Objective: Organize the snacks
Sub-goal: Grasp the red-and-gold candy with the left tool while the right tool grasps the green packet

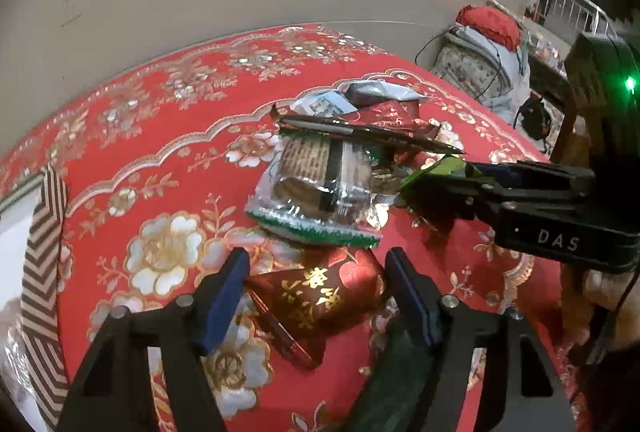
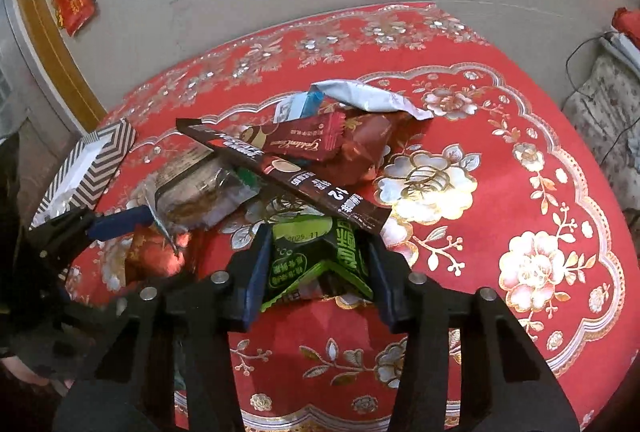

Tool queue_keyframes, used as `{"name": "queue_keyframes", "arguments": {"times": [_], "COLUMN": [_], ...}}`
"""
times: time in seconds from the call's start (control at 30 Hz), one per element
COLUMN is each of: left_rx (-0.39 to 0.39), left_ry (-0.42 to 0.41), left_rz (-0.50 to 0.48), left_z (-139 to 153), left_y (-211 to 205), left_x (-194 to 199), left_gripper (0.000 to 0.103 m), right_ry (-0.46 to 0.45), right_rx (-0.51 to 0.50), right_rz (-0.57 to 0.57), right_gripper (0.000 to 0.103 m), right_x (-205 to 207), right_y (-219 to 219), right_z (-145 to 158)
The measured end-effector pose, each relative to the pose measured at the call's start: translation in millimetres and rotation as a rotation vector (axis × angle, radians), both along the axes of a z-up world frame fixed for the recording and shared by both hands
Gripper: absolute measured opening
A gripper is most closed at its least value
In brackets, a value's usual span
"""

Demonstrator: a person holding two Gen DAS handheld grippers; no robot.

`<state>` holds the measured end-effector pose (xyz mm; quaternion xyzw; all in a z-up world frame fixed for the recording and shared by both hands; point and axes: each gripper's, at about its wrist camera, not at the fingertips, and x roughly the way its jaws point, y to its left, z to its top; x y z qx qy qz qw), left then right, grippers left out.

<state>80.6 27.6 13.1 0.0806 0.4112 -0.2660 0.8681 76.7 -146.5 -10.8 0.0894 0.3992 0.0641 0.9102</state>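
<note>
left tongs [image 1: 316,296] straddle red gold-lettered packet [image 1: 320,298], pads at its sides, grip unclear | right tongs [image 2: 316,264] clamped on green packet [image 2: 316,256] | both just near side of cracker pack [image 1: 316,191] | worktop [image 1: 140,159]

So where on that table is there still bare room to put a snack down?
The red cloth right of the snack pile lies bare to its scalloped border, and so does the strip behind the pile toward the wall. It is crowded between the pile and the striped box, where both grippers work.
</note>
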Motion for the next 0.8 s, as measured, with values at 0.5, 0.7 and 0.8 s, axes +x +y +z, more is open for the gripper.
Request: {"name": "queue_keyframes", "arguments": {"times": [0.5, 0.7, 0.8], "left_rx": [-0.075, -0.036, -0.014], "left_ry": [-0.021, -0.053, -0.042], "left_rz": [0.013, 0.008, -0.054], "left_z": [24, 21, 14], "left_y": [25, 26, 17], "left_x": [-13, -13, -19], "left_gripper": [0.036, 0.046, 0.079], "right_ry": [-0.182, -0.172, -0.172], "right_rx": [0.046, 0.042, 0.036], "right_rz": [0.002, 0.006, 0.008], "right_gripper": [0.042, 0.042, 0.042], "right_x": [-36, -34, -34], "right_y": [-10, -9, -7], "right_z": [32, 30, 30]}}
